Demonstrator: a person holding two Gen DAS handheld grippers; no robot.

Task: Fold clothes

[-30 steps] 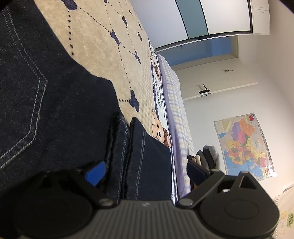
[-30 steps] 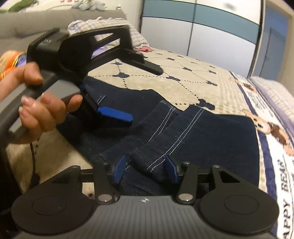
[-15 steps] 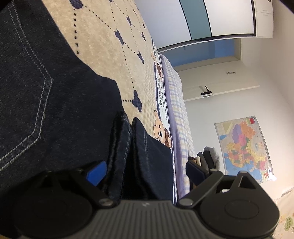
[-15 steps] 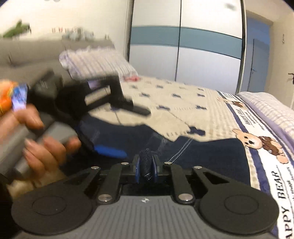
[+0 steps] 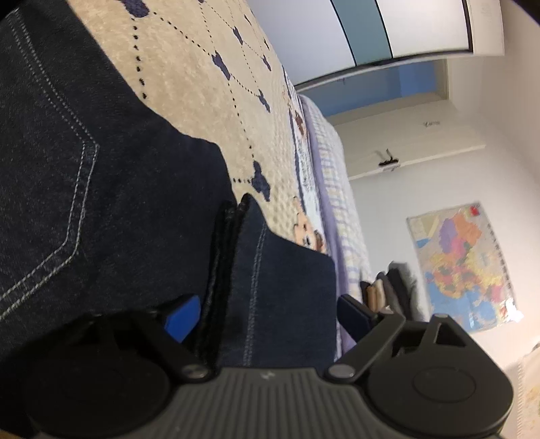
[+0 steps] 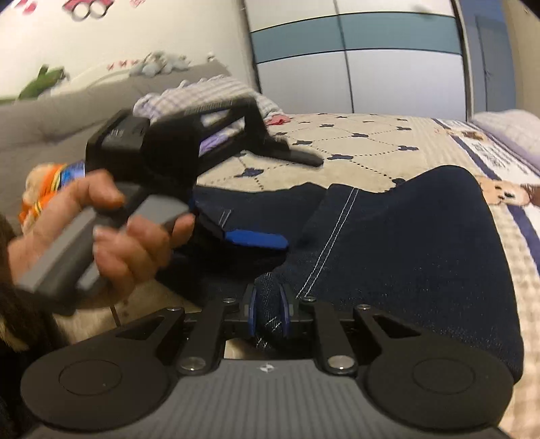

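1. Left gripper: your fingers are spread wide around a thick fold of the jeans, not yet pinching it.
2. Right gripper: clamped on a bunched denim edge, likely to carry it over.
3. Jeans: on the bedspread, near its bear-printed edge.

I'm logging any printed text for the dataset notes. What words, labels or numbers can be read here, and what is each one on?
None can be read for certain.
Dark lettering on the bedspread's white border: too blurred to read.
Labels on the wall map: too small to read.
Pink marks on the wall above the headboard: blurred, not legible.
The jeans show no visible label.
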